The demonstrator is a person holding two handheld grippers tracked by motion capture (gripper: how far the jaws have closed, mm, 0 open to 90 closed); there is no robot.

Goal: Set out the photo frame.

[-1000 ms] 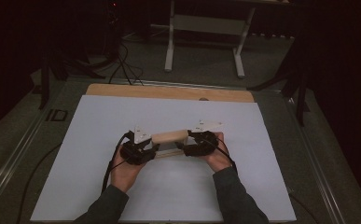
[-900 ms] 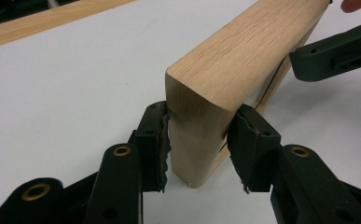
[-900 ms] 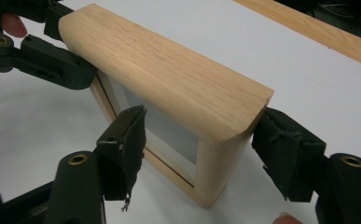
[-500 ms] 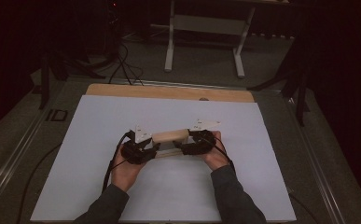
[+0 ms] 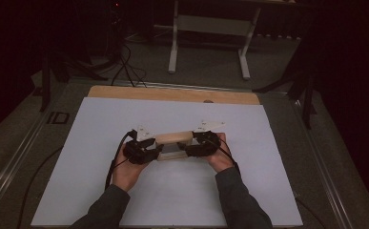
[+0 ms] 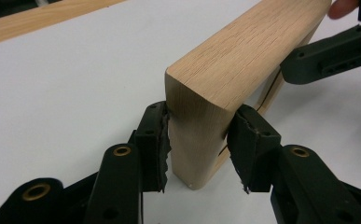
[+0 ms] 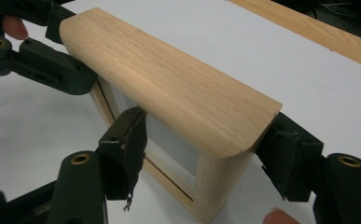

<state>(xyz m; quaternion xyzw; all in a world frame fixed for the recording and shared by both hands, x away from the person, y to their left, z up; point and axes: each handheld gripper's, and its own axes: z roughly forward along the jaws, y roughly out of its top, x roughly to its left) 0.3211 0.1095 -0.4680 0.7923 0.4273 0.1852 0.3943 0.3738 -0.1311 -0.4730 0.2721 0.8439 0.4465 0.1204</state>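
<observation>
A small light wooden frame (image 5: 173, 139) with a rounded top board stands on the white sheet between my two grippers. My left gripper (image 5: 159, 150) is shut on its left end post (image 6: 194, 140), with both pads against the wood. My right gripper (image 5: 188, 149) straddles the other end (image 7: 220, 182). Its jaws have just been closing, and both pads now bear on the frame's sides. The top board (image 7: 159, 79) runs away from the right gripper toward the left gripper's jaw (image 7: 52, 70). One right jaw (image 6: 327, 51) shows at the frame's far end in the left gripper view.
The white sheet (image 5: 125, 200) covers most of the table, with a bare wooden strip (image 5: 172, 94) along its far edge. Beyond the table a metal stand (image 5: 206, 47) and loose cables (image 5: 125, 67) lie on the dark floor. A cable (image 5: 113, 167) trails from the left gripper.
</observation>
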